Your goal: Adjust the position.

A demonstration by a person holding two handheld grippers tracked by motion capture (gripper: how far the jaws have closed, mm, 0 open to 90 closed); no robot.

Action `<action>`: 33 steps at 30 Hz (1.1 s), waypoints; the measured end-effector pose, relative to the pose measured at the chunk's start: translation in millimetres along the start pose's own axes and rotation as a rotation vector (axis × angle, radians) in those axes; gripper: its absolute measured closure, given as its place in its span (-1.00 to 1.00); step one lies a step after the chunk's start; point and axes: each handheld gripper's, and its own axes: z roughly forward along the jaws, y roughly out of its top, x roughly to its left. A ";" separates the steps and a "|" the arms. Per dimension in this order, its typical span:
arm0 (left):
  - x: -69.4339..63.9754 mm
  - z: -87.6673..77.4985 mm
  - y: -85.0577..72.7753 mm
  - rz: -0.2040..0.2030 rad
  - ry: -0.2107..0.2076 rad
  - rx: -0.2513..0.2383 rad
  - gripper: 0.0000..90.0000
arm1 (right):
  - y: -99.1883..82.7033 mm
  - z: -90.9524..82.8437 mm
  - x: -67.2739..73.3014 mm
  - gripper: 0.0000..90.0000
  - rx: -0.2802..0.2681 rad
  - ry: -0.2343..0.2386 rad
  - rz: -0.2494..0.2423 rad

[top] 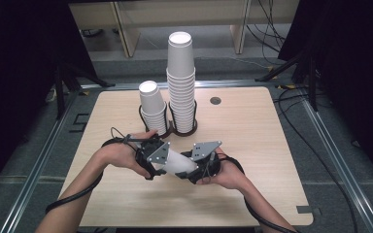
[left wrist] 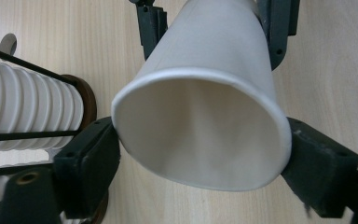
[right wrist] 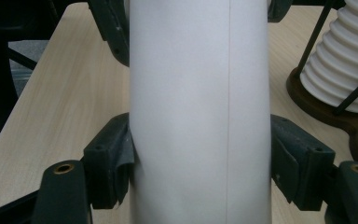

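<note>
A white paper cup [top: 178, 164] lies on its side just above the table, held between both grippers. In the left gripper view its open mouth [left wrist: 200, 135] faces the camera, and my left gripper [left wrist: 203, 144] has a pad against each side of the rim. My right gripper [right wrist: 200, 158] is shut on the cup's body [right wrist: 200, 116] from the opposite end, pads pressed on both sides. From above, the left gripper [top: 169, 160] and the right gripper [top: 188, 167] meet nose to nose at the front centre of the table.
Behind the hands a dark wire holder [top: 175, 130] carries a short stack of cups [top: 153, 109] and a tall stack [top: 181, 82]. The stacks also stand close by the jaws [left wrist: 23, 107] [right wrist: 349, 60]. A round grommet [top: 215, 100] sits at the back of the wooden table [top: 252, 145].
</note>
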 end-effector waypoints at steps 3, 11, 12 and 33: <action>-0.3 0.1 -2.3 -0.016 -0.011 -0.035 -0.69 | -1.9 -0.7 0.9 -0.34 0.011 -0.008 0.011; 0.3 0.1 -15.6 -0.129 0.017 -0.195 -0.87 | -7.5 -6.0 0.5 -0.35 -0.042 -0.020 0.010; -0.3 0.5 -18.0 -0.146 0.026 -0.217 -0.87 | -8.8 -7.2 0.3 -0.35 -0.047 -0.022 0.016; -12.1 25.0 -48.8 -0.438 0.068 -0.449 -0.88 | -23.4 -17.4 0.8 -0.37 -0.148 -0.090 0.069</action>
